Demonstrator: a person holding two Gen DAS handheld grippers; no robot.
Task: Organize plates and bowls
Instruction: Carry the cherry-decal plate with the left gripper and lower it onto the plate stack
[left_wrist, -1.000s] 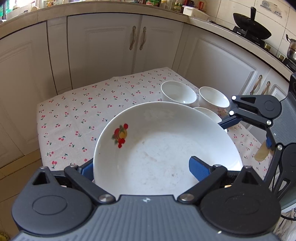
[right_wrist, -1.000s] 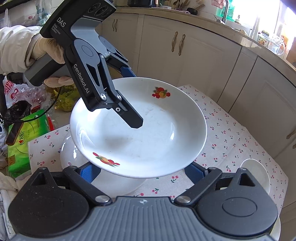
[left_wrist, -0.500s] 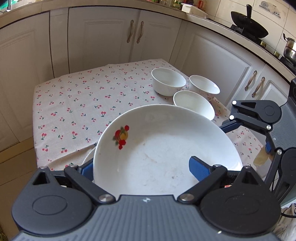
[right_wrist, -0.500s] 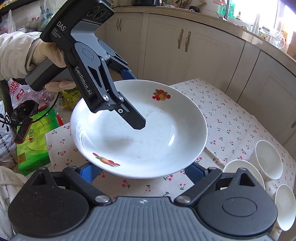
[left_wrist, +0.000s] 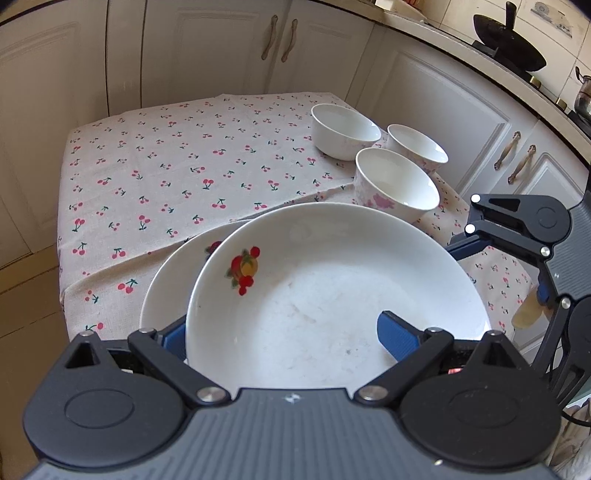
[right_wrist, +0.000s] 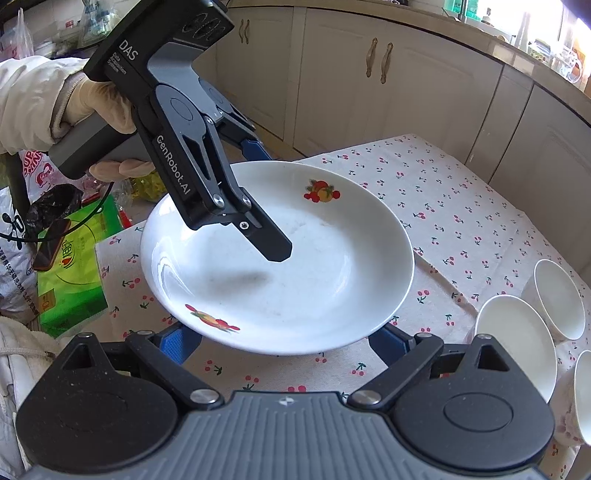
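Plate (right_wrist: 314, 266), white with fruit motifs, is carried between both grippers above the near end of the cherry-print tablecloth (left_wrist: 177, 173). Left gripper (left_wrist: 280, 332) and right gripper (right_wrist: 284, 341) each stand wide, their pads flanking its rim. Since a second ago the plate has sunk toward a second plate (left_wrist: 166, 295) now showing beneath; stacking appears imminent. Three bowls (left_wrist: 397, 190) remain unsorted. Legible markings: "DAS", "GenRobot.AI".
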